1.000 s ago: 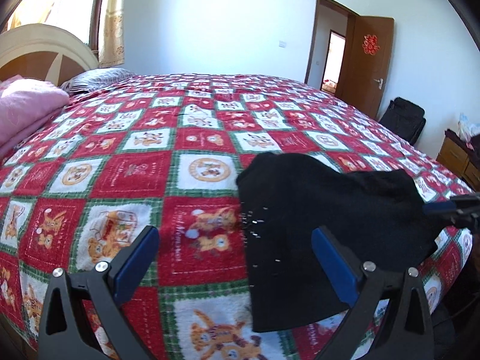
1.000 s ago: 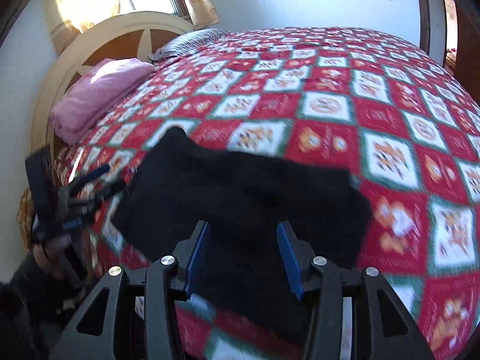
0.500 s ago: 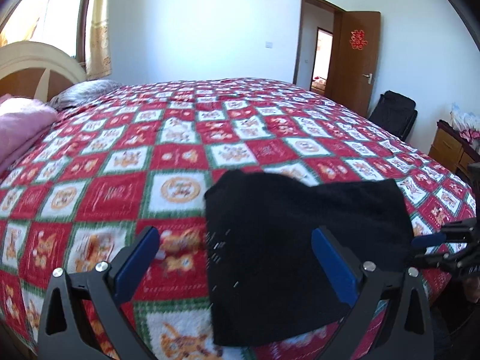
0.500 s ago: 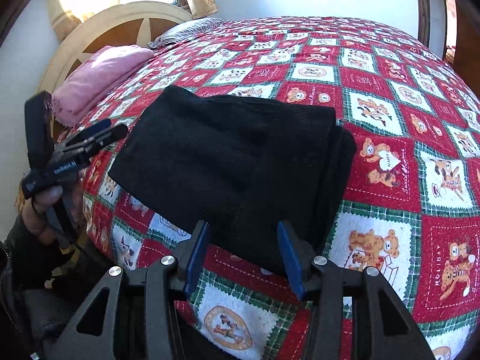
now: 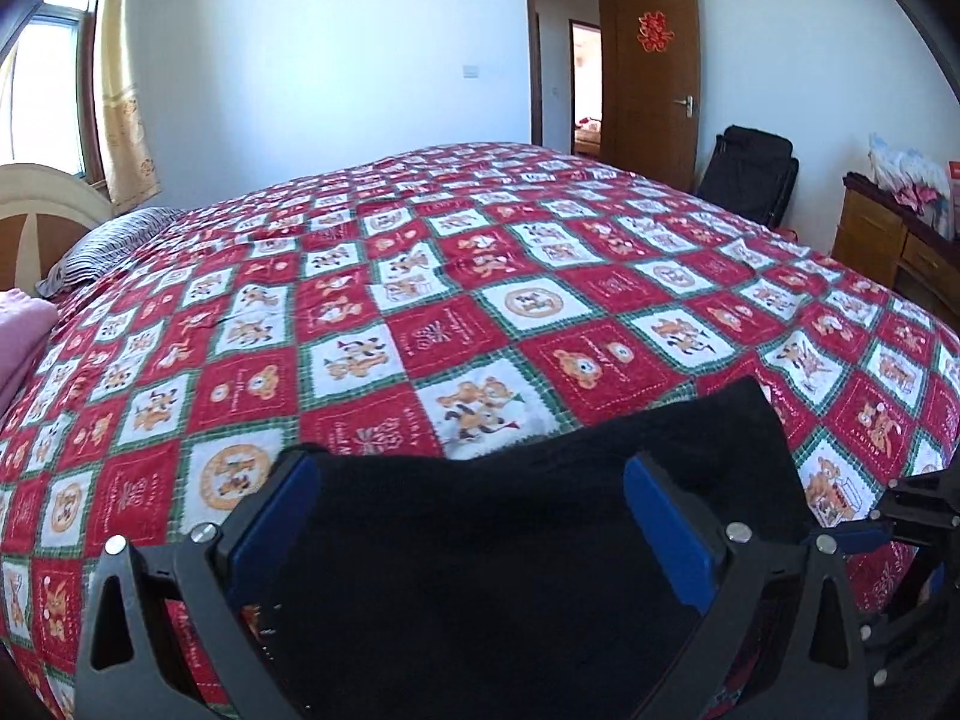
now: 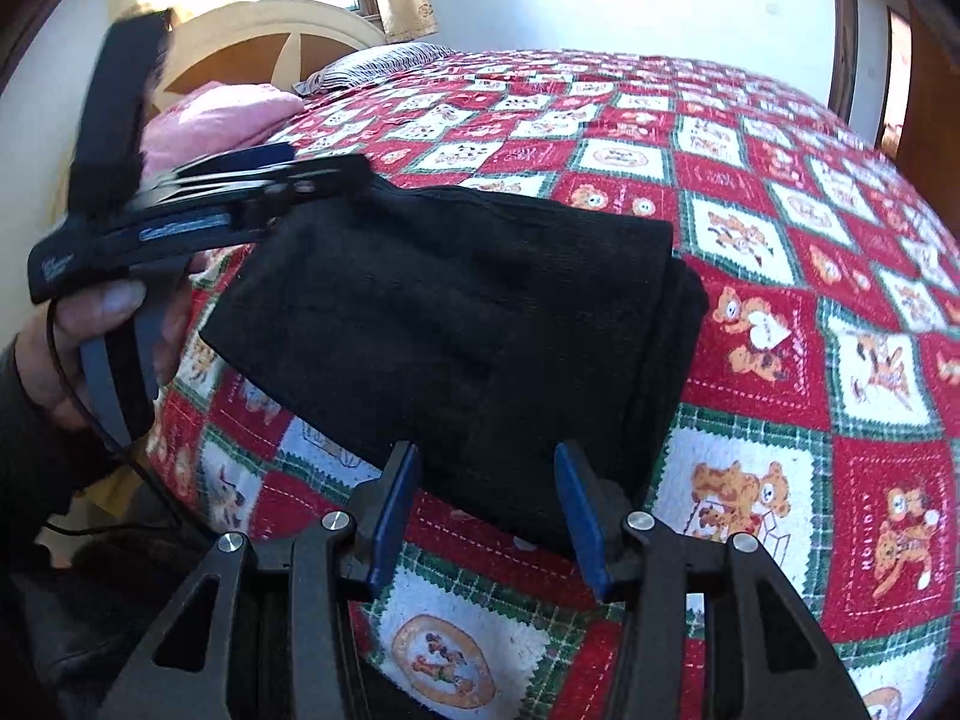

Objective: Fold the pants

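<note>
- Left gripper, left of frame in the right wrist view: jaws gaping wide, holding nothing, hovering over the pants' left edge, probably lining up a grip.
- Black pants, centre: lying folded near the quilt edge.
- Right gripper, bottom centre: jaws standing half-open and empty, framing the near hem.

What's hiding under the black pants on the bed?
The folded black pants lie on the red teddy-bear quilt near its edge. The quilt shows all around them; whatever lies directly beneath is covered and cannot be seen.
</note>
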Available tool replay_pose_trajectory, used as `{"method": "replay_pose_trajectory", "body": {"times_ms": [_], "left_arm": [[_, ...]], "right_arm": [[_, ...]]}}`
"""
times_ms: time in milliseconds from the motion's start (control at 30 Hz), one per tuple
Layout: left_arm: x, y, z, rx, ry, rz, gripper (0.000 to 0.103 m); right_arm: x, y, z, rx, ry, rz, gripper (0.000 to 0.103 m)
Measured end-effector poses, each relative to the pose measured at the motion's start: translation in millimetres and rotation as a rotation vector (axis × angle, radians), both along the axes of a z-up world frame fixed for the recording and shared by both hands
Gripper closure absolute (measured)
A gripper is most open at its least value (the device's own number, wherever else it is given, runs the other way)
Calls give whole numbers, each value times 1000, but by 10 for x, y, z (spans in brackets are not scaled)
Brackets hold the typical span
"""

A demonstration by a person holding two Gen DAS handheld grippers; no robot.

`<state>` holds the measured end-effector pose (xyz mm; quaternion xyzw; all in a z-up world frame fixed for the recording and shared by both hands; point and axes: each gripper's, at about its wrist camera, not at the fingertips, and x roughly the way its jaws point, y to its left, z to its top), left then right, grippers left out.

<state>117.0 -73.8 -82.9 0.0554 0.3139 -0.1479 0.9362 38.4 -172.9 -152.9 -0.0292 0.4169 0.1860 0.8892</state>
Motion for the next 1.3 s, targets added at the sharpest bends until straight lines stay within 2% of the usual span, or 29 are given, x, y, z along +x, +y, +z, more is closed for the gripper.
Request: {"method": "replay_pose_trajectory", "body": {"times_ms": [133, 233, 400, 600, 733, 867, 967, 1067, 1200, 1300], "left_arm": [[79, -210, 44, 30, 2, -34, 0], [146, -372, 80, 54, 3, -70, 0], [249, -673, 55, 109, 17, -126, 0], [326, -940, -71, 163, 39, -167, 0], [375, -980, -150, 152, 64, -164, 0], [389, -993, -169, 143, 74, -163, 0], [388, -1014, -181, 147, 77, -166, 0], [408, -1031, -241, 140, 85, -171, 0], [333, -934, -149, 126, 66, -157, 0], [167, -685, 17, 142, -10, -145, 0]], "right_arm": [[-56, -55, 90, 0, -29, -23, 54], [-92, -114, 112, -36, -47, -55, 54], [-67, -259, 61, -5, -11, -87, 54], [-92, -225, 23, -1, -18, -72, 54], [-89, -223, -12, 8, -9, -69, 57], [-115, -186, 6, -15, -13, -58, 67], [-130, -148, 8, -36, -3, -47, 70], [-79, -161, -111, -40, 41, -47, 70], [-88, -181, -100, -28, 31, -32, 69], [-88, -271, -43, 25, 31, -32, 59]]}}
